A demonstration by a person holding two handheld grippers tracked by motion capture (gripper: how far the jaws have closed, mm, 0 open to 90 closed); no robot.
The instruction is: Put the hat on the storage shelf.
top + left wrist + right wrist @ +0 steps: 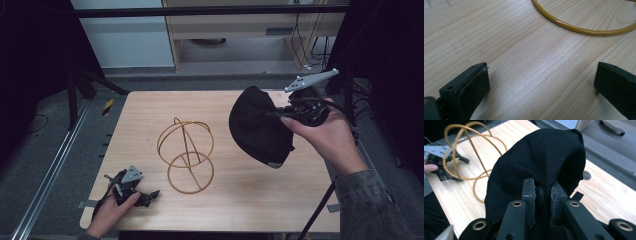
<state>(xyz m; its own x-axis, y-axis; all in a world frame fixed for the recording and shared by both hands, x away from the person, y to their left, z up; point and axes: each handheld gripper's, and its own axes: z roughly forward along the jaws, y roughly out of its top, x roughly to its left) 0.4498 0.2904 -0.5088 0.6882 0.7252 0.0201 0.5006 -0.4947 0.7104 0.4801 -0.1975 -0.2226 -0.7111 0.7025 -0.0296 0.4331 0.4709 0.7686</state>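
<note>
Right hand (330, 137) raised above the right side of the wooden table (250, 200), forearm in a camouflage-patterned sleeve (367, 207) entering from the lower right. The right gripper (280, 116) points toward the wire stand (186, 155); its jaws are clenched on a fold of the black cap (260, 127), which hangs clear of the tabletop, to the right of the stand and slightly above it. In the right gripper view the two jaws pinch a bunched ridge of the cap's fabric (541, 165) between them, with the crown bulging beyond the right gripper (542, 195).

Left hand (112, 210) rests low at the table's near left corner, to the lower left of the stand, well apart from the cap. The left gripper (150, 195) lies close to the tabletop, its tips directed toward the stand's base ring. In the left gripper view its jaws stand wide apart and released, with bare wood between them and a curve of the yellow base ring (579, 28) ahead of the left gripper (541, 82).

Count: one cap, one wire stand made of joined golden hoops, one table, two grippers, two hands.
</note>
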